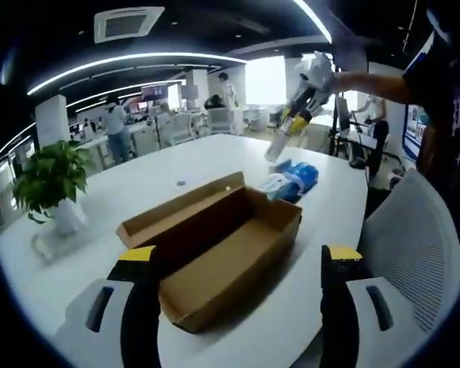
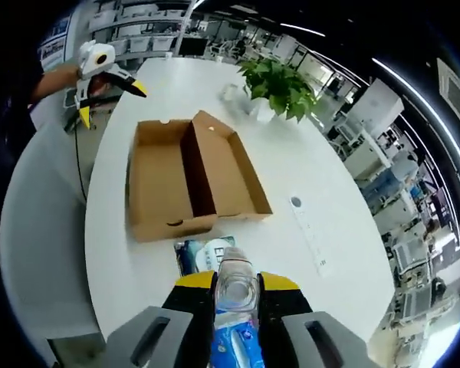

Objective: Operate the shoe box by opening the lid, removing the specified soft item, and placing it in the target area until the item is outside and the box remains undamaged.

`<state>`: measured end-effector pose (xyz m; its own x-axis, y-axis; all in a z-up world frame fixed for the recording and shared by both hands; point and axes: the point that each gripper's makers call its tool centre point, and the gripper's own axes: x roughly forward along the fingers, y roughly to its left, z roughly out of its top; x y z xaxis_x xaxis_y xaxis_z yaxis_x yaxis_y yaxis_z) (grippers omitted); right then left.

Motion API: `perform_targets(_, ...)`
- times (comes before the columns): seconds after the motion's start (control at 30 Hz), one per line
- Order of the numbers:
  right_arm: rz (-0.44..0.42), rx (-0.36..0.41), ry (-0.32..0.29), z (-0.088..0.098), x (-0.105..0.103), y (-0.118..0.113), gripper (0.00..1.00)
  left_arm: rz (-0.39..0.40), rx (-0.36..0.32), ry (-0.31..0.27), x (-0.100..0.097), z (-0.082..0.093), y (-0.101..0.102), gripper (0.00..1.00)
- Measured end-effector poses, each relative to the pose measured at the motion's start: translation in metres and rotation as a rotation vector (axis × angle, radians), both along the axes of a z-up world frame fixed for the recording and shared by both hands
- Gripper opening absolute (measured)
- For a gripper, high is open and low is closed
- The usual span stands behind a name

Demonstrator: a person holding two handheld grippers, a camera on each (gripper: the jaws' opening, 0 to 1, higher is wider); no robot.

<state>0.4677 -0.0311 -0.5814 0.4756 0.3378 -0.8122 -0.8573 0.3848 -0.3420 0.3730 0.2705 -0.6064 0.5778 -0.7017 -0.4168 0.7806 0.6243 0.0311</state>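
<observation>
The brown cardboard shoe box [image 1: 230, 261] lies open on the white table, its lid [image 1: 180, 201] folded out flat, and its inside looks bare. In the right gripper view the box [image 2: 226, 172] sits ahead with the lid [image 2: 157, 180] on the left. A soft blue-and-white pack [image 1: 293, 181] rests on the table just beyond the box. My right gripper [image 1: 276, 149] reaches down to it and is shut on its crinkled end [image 2: 234, 287]. My left gripper [image 1: 238, 303] hovers open at the box's near end, nothing between its jaws; it appears again as the left gripper [image 2: 111, 100].
A potted plant [image 1: 50, 176] stands near the table's far edge, seen also as the plant [image 2: 280, 80]. A white mesh chair [image 1: 414, 245] sits against the table's side. A small round cap [image 2: 295, 202] is set in the tabletop. People and desks fill the office behind.
</observation>
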Motion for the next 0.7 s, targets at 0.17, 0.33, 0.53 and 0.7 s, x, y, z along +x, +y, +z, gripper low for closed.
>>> perform_targets(0.17, 0.030, -0.046, 0.014, -0.008, 0.012, -0.003, 0.16, -0.004, -0.001, 0.018, -0.005, -0.002, 0.000, 0.90)
perform_targets(0.33, 0.068, -0.108, 0.035, -0.022, 0.028, -0.008, 0.16, -0.015, 0.009, 0.026, -0.007, -0.004, 0.000, 0.93)
perform_targets(0.53, 0.090, -0.155, 0.054, -0.034, 0.046, -0.001, 0.16, -0.021, 0.014, 0.041, -0.012, -0.005, -0.002, 0.96)
perform_targets(0.7, 0.105, -0.215, 0.089, -0.047, 0.055, 0.004, 0.16, -0.014, 0.006, 0.052, -0.017, -0.004, 0.001, 0.97)
